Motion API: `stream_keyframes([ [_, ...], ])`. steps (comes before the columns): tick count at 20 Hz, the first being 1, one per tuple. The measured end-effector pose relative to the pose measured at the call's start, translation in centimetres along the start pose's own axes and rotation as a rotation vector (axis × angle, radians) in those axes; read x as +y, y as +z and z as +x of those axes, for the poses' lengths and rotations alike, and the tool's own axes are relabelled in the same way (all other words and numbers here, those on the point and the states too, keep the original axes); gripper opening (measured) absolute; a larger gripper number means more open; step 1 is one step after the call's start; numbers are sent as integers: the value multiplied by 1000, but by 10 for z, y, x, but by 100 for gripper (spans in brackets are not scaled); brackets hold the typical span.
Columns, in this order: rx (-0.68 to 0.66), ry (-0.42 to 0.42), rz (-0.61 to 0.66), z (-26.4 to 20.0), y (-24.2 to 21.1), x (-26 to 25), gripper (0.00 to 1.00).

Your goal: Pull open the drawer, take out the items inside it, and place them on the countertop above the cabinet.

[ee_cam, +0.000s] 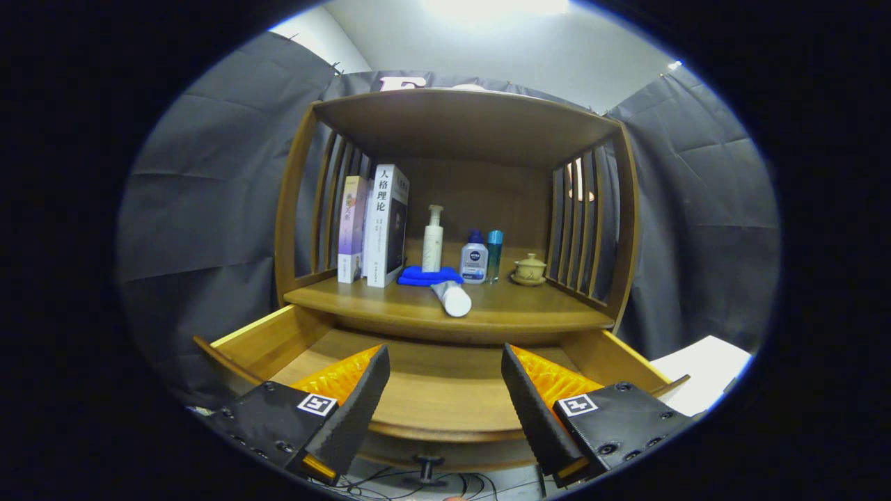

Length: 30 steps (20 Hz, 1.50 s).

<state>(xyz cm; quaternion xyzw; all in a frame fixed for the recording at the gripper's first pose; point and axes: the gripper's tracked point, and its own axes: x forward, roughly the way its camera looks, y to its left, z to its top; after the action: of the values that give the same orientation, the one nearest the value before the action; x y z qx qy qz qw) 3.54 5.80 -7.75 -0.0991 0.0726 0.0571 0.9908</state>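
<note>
The wooden drawer (pixel 278 337) stands pulled out under the cabinet's countertop (pixel 515 306), and its bare floor shows between my fingers. My gripper (pixel 445 365) hovers open above the drawer, with nothing between the black and orange fingers (pixel 362 396). On the countertop just beyond them lies a white tube (pixel 452 298), pointing toward me. A folded blue cloth (pixel 424 276) sits behind the tube. The drawer's dark knob (pixel 429 466) shows below its front edge.
On the countertop stand two books (pixel 379 226) at the left, a white pump bottle (pixel 433 240), a small blue-capped bottle (pixel 474 259), a teal bottle (pixel 493 255) and a lidded tea cup (pixel 530 269). Slatted side walls (pixel 581 223) and a shelf top (pixel 466 118) enclose it.
</note>
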Motion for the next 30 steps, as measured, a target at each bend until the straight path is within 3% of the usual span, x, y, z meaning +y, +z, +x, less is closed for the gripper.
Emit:
stream_keyframes([
  [8, -32, -37, 7, -38, -26, 5, 98],
  [18, 109, -44, 12, -35, -90, 8, 98],
  [30, 94, -58, 6, -27, -94, 11, 99],
])
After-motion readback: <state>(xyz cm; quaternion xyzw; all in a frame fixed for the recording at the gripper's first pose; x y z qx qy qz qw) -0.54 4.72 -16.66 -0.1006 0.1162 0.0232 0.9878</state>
